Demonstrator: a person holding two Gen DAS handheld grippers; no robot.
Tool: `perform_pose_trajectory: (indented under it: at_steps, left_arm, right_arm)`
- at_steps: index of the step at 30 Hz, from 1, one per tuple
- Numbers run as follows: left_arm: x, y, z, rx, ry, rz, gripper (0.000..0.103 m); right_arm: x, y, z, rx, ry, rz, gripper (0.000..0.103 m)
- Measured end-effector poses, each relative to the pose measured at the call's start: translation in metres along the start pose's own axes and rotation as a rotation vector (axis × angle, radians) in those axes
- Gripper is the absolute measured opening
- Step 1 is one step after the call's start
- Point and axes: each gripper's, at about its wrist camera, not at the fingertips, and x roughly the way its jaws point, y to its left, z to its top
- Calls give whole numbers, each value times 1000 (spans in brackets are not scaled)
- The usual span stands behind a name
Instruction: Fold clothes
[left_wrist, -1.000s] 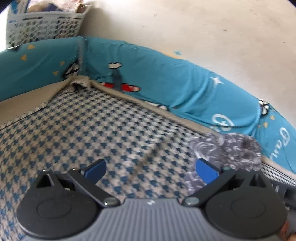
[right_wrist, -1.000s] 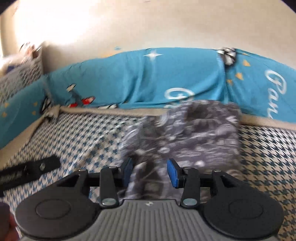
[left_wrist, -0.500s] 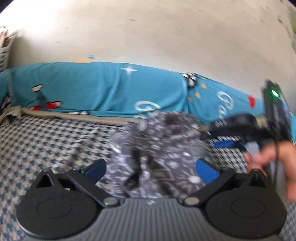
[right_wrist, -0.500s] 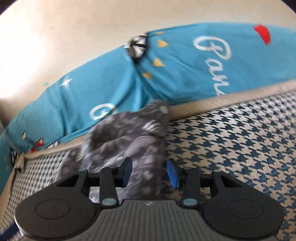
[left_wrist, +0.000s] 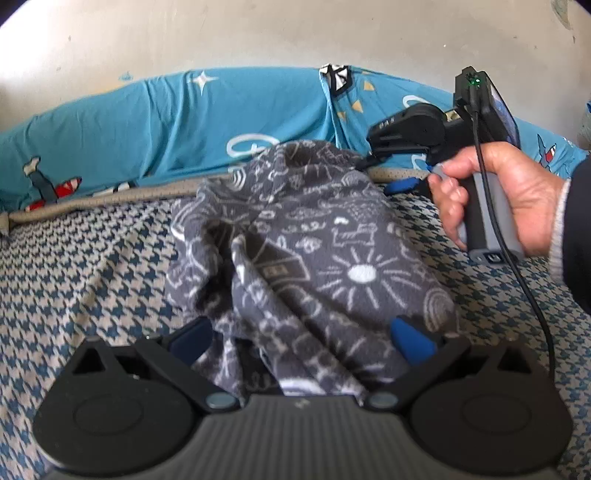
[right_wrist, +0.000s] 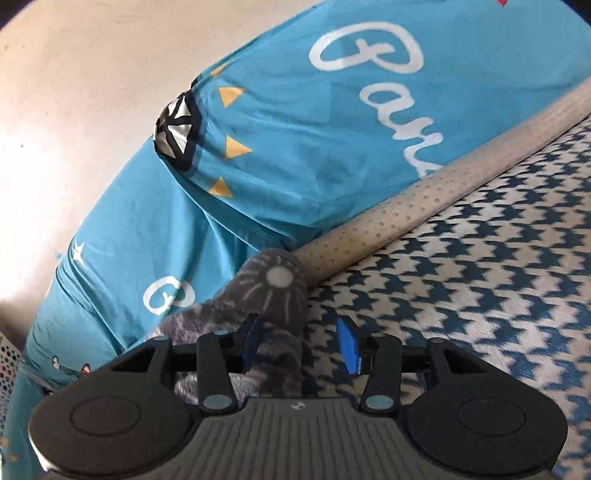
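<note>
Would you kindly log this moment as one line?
garment: bunched on mattress | left gripper: open | right gripper: open

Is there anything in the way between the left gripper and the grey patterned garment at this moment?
Nothing visible stands between them. The left gripper is open, and the grey garment already bunches up between its fingers, lying on the houndstooth surface. The right gripper is at the garment's far edge, not in the way.

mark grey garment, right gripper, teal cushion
grey garment (left_wrist: 332, 258): left wrist view, sun print.
right gripper (right_wrist: 301, 345): right wrist view, midway between fingertips.
teal cushion (left_wrist: 184, 122): left wrist view, front face.
</note>
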Motion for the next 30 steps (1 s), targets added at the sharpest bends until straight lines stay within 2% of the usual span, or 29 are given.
perform_pose_trajectory:
  at_steps: [6,8,9,11,13,21,25,28,30]
  left_arm:
    - [4,2,-4,-15,32,-9,103]
    - [5,2,-6,-19,41,-11,103]
    - [5,2,-6,-22,46,-12,103]
    - [6,3,-8,-26,55,-15,103]
    - [7,3,-9,-30,64,-17,103]
    - [13,0,-16,-24,111,-20,103]
    - [14,-4,-18,4,127,-22,103]
    - [15,-8,-19,22,129,-23,103]
    - [16,-10,-19,25,129,-22,103]
  right_arm:
    - [19,-2,6,42,22,70,49]
    - [23,-2,7,57,25,96,33]
    - [25,-1,8,66,31,106,31]
    - [27,2,11,66,33,112,19]
    - [27,10,16,35,16,114,16]
    - [40,39,36,-65,-25,131,13]
    - [45,36,39,29,-35,174,11]
    - [42,46,40,9,-36,203,10]
    - [34,56,44,5,-50,258,10]
